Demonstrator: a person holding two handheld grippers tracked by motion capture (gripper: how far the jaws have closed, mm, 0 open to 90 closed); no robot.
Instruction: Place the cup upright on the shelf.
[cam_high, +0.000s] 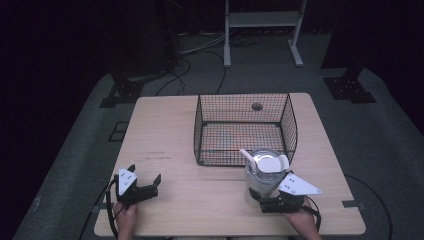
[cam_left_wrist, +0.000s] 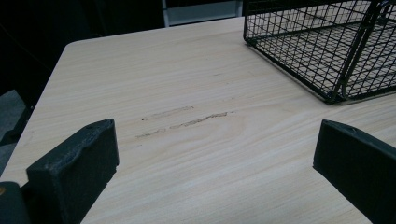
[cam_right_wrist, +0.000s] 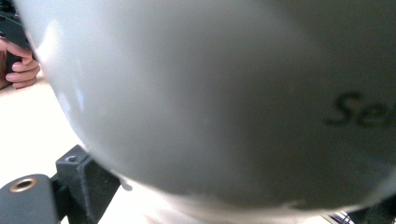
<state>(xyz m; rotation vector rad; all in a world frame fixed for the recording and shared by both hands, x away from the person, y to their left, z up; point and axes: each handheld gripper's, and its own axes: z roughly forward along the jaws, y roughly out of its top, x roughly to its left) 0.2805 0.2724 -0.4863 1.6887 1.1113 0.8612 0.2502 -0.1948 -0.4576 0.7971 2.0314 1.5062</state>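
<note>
Right gripper (cam_high: 280, 199) clamped around grey pot (cam_high: 263, 175), lifted beside wire basket (cam_high: 244, 129). Left gripper (cam_high: 141, 189) gaping, idle. Probably basket-bound; nothing inside yet.

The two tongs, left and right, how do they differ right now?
The left tongs stand wide open with nothing between the jaws, over bare wooden table; the right tongs are at the grey container, which sits just in front of the wire basket. The left tongs are far from the basket; the right tongs are close to it. Both are hand-held, black-jawed, near the table's front edge.
</note>
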